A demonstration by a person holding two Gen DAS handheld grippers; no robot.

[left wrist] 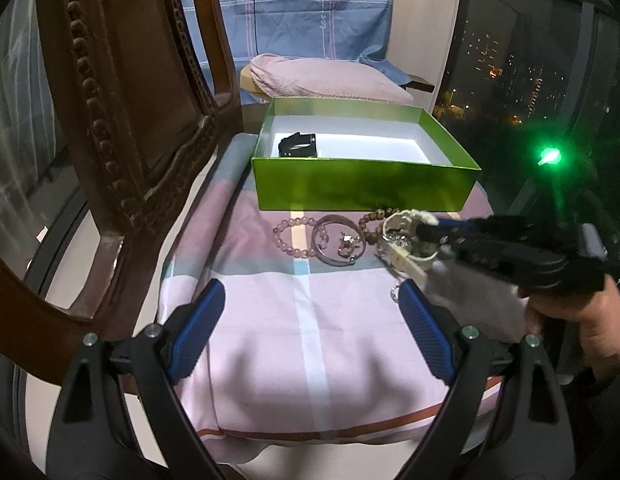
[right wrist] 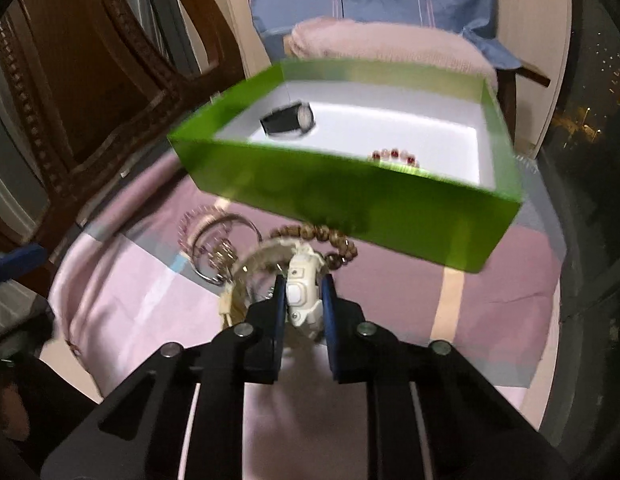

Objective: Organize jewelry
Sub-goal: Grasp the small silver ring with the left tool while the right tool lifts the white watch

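An open green box (left wrist: 361,184) (right wrist: 389,208) stands on the pink checked cloth. A black watch (left wrist: 298,146) (right wrist: 288,120) lies inside it, and a red-and-pink bead bracelet (right wrist: 393,156) lies near its front wall. In front of the box lie a pink bead bracelet (left wrist: 290,236), a bangle with charms (left wrist: 337,244) and a brown bead bracelet (left wrist: 369,220) (right wrist: 321,236). My right gripper (right wrist: 304,292) (left wrist: 423,236) is shut on a white watch (right wrist: 304,288) (left wrist: 405,240), just above the cloth. My left gripper (left wrist: 311,304) is open and empty, nearer than the jewelry.
A carved wooden chair back (left wrist: 122,120) rises at the left. A pink pillow (left wrist: 329,80) and a blue cloth (left wrist: 294,4) lie behind the box. A dark window (left wrist: 529,80) is at the right. A small ring (left wrist: 394,292) lies by my left gripper's right finger.
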